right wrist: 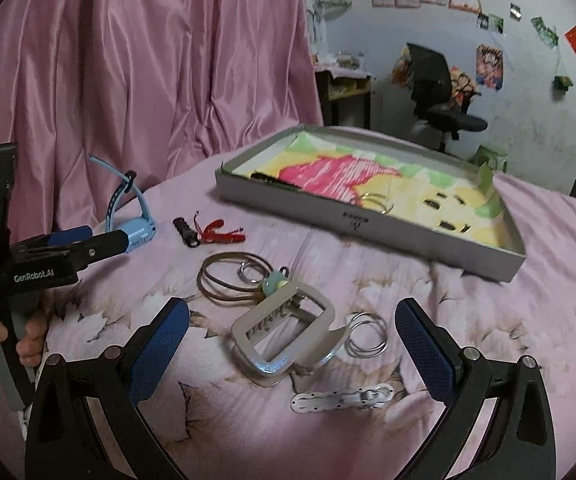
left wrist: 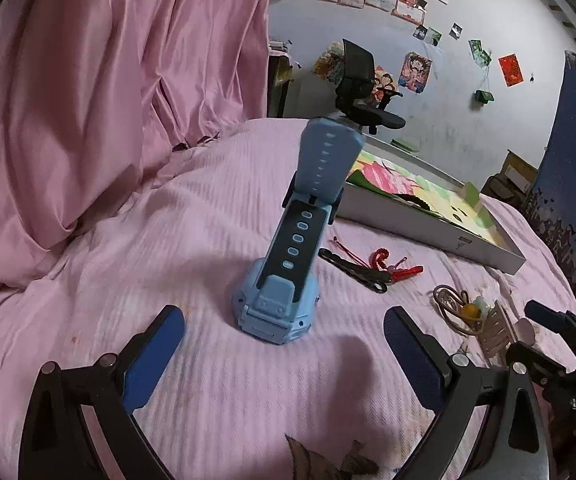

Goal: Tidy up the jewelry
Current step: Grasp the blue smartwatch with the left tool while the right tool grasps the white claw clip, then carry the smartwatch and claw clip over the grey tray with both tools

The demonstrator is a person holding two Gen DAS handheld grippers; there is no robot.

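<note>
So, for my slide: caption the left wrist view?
Open left tongs approach blue watch standing on pink bedspread.

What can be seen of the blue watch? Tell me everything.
The blue watch is light blue and looks like plastic or rubber. Its chunky case sits on the pink bedspread. The strap, dark inside with pale oval holes, is buckled into a loop that stands up from the case. The open left gripper is just before it; the right wrist view shows its fingertip at the case.

On the bed (right wrist: 528,320), the tray (right wrist: 368,232) lies at one o'clock of the necklace (right wrist: 228,284); the watch (right wrist: 136,228) at ten.
</note>
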